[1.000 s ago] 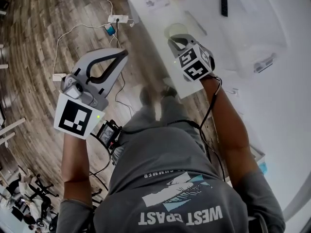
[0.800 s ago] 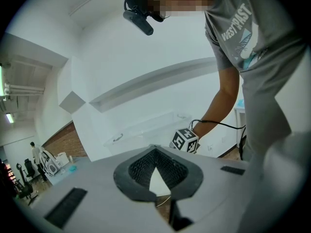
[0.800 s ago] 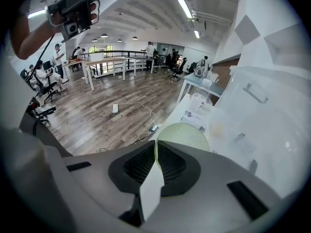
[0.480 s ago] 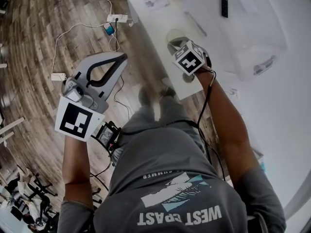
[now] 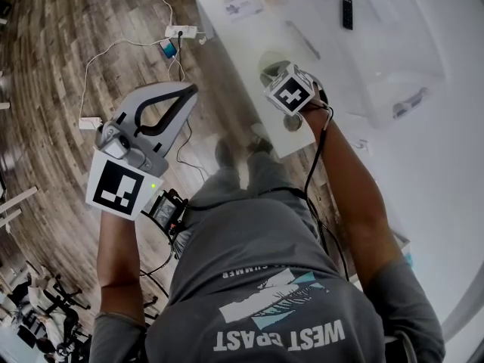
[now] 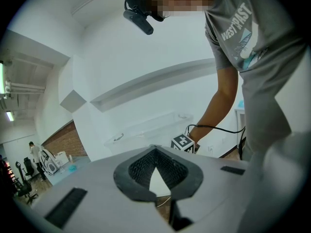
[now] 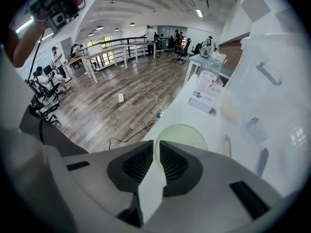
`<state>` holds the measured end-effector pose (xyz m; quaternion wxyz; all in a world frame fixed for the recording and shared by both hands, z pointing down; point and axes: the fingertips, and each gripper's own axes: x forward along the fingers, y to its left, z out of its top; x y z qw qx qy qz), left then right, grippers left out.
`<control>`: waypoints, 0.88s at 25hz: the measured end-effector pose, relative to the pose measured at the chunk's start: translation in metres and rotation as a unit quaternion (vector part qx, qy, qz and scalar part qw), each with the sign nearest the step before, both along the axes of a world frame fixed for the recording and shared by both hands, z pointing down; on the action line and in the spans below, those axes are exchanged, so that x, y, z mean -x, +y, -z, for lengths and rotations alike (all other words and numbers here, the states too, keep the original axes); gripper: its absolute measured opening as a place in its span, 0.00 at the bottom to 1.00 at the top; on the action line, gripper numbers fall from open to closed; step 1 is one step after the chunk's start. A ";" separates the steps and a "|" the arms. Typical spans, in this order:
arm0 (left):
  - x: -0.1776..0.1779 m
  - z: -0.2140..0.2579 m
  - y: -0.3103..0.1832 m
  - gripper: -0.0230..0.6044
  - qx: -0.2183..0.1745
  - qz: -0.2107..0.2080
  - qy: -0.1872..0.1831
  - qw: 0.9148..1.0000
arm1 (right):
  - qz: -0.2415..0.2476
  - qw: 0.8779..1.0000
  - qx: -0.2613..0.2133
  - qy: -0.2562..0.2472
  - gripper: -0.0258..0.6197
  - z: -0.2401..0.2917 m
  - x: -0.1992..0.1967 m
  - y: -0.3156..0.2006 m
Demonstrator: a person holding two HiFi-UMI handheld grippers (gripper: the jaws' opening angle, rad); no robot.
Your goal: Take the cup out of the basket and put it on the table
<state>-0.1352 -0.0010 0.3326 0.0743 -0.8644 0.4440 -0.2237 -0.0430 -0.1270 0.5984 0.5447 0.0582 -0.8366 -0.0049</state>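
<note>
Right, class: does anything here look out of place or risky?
Nothing spilled or broken. The green cup sits close to the edge of the table, and a power strip lies loose on the floor nearby.

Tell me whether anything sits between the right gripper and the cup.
Nothing visible does. The cup stands on the table, its near rim in the narrow gap between the jaws of the right gripper. Those jaws have just been opening.

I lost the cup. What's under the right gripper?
The green cup, on the white table. The right gripper's jaws, just opening, straddle its rim and hide its near side.
</note>
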 end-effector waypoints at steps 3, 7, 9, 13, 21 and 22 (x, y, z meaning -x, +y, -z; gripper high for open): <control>-0.001 0.003 0.000 0.05 -0.004 -0.004 -0.001 1.000 | -0.008 1.000 -0.004 -0.015 0.22 0.012 -0.001 0.002; -0.001 0.005 0.000 0.05 -0.012 -0.009 -0.003 1.000 | -0.041 0.994 -0.053 -0.081 0.19 0.057 -0.002 -0.001; -0.001 0.007 0.000 0.05 -0.015 -0.012 -0.003 1.000 | -0.061 0.986 -0.080 -0.131 0.06 0.090 -0.004 0.001; -0.002 0.013 0.000 0.05 -0.021 -0.021 -0.002 1.000 | -0.081 0.968 -0.116 -0.207 0.06 0.157 -0.007 0.017; -0.007 0.031 -0.008 0.05 -0.045 -0.035 0.000 0.998 | -0.075 0.930 -0.178 -0.313 0.06 0.275 -0.015 0.049; -0.007 0.034 -0.008 0.05 -0.049 -0.037 -0.001 0.998 | -0.072 0.923 -0.184 -0.329 0.06 0.287 -0.014 0.054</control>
